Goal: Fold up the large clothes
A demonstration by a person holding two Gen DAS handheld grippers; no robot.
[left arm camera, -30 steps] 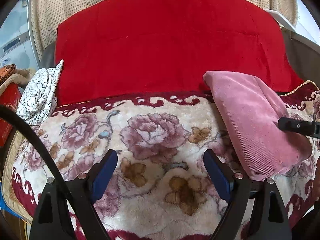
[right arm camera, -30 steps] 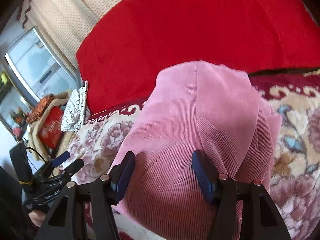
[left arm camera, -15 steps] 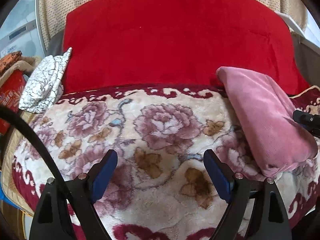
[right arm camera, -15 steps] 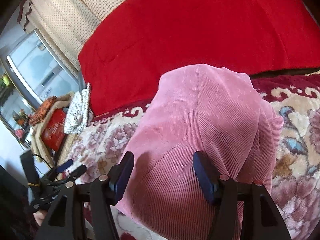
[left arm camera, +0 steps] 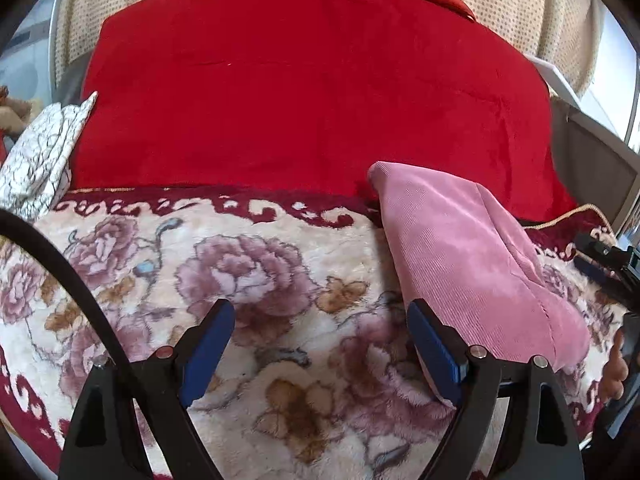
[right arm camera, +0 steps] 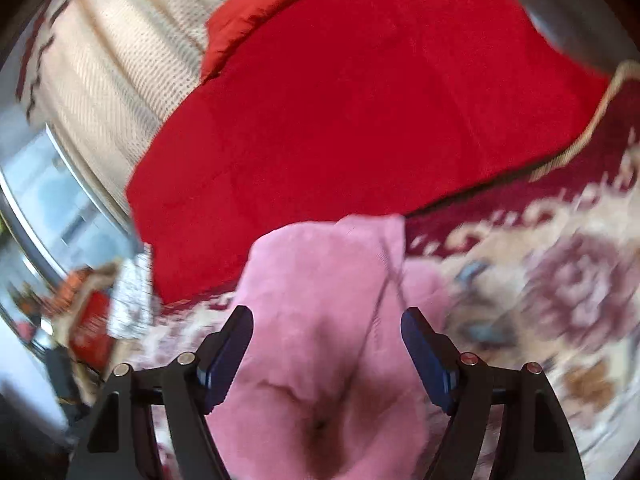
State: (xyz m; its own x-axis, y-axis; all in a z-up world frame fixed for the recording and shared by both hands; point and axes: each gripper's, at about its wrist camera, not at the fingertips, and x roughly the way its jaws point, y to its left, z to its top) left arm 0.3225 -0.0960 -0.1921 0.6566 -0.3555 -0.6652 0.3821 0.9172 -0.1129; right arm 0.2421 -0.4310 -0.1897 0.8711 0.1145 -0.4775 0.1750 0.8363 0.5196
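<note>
Pink corduroy garment [left arm camera: 472, 256], folded, lies on the floral blanket [left arm camera: 248, 264]; left hand-held gripper [left arm camera: 320, 344] gapes wide, right hand-held gripper [right arm camera: 326, 354], blurred, apparently likewise.

Each gripper, the left gripper [left arm camera: 320, 344] and the right gripper [right arm camera: 326, 348], has black angular plastic arms with triangular cut-outs, silver screws with reddish centres at the joints and flat blue pads [left arm camera: 206, 354] on the fingertips, while a thick black cable [left arm camera: 68, 276] curves past the left one.
</note>
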